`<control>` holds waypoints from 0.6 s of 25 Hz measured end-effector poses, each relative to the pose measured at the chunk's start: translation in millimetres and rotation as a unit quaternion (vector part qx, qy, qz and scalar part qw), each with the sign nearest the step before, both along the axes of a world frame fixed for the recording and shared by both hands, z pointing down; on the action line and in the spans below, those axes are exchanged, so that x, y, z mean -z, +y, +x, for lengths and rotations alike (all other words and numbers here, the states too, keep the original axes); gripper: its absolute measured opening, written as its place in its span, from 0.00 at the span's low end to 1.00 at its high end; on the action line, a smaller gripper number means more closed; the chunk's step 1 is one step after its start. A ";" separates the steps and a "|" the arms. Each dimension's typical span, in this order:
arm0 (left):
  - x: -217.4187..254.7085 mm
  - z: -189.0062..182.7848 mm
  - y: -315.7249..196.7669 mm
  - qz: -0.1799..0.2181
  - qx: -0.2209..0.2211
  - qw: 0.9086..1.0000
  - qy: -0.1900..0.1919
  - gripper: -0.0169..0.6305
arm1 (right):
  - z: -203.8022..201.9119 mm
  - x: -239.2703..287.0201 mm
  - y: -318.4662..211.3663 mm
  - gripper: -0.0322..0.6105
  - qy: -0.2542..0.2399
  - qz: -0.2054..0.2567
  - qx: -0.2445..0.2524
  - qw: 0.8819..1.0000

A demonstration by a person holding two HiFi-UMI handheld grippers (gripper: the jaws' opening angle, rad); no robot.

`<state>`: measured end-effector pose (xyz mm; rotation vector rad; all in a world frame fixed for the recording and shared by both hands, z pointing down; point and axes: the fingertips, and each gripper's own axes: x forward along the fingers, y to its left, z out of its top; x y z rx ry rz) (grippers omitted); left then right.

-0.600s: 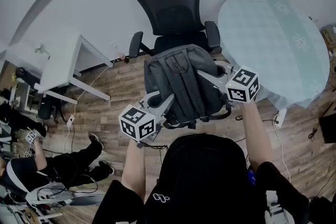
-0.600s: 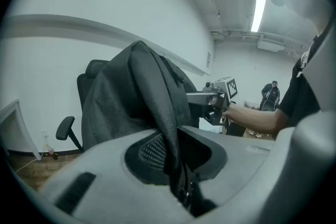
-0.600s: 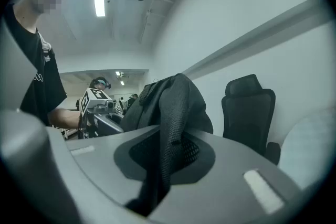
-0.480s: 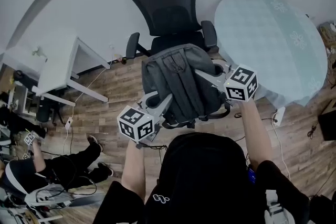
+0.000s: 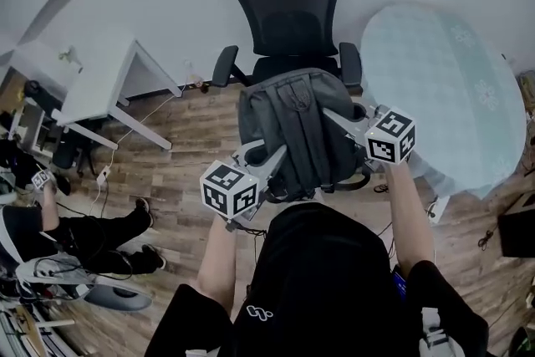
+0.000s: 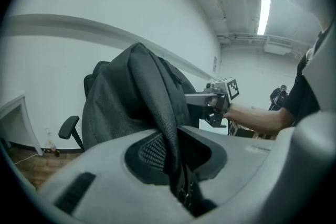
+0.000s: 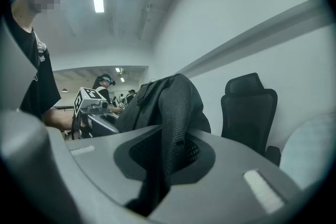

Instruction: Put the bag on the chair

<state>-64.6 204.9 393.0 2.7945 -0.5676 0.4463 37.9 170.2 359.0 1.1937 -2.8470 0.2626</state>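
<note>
A grey backpack (image 5: 297,125) hangs in the air just in front of the black office chair (image 5: 288,0), its top edge over the front of the seat. My left gripper (image 5: 269,155) is shut on the bag's left shoulder strap; in the left gripper view the mesh strap (image 6: 169,134) runs down between the jaws. My right gripper (image 5: 333,114) is shut on the right side, and the strap (image 7: 170,128) is pinched between its jaws. The chair's back (image 7: 249,110) stands behind the bag, and an armrest (image 6: 68,127) shows at the left.
A round table with a pale green cloth (image 5: 443,79) stands close on the right of the chair. A white desk (image 5: 100,88) is at the left. A person sits on the wooden floor (image 5: 84,230) at the far left, with cables nearby.
The chair, bag and both grippers sit slightly further right in the head view. Both grippers keep their hold on the bag in front of the chair.
</note>
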 end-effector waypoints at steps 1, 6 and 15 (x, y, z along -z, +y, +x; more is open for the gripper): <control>-3.0 -1.2 -2.0 -0.003 0.005 1.000 0.000 0.10 | -1.2 -3.8 -2.9 0.13 -0.002 -0.004 0.005 1.000; -5.8 -3.6 -26.7 -0.014 0.023 1.000 0.003 0.10 | -4.7 -10.3 -32.6 0.13 -0.001 -0.018 0.023 1.000; -58.3 -16.4 -132.1 -0.070 0.090 0.993 0.013 0.10 | -22.9 -64.2 -153.2 0.13 0.016 -0.065 0.063 0.996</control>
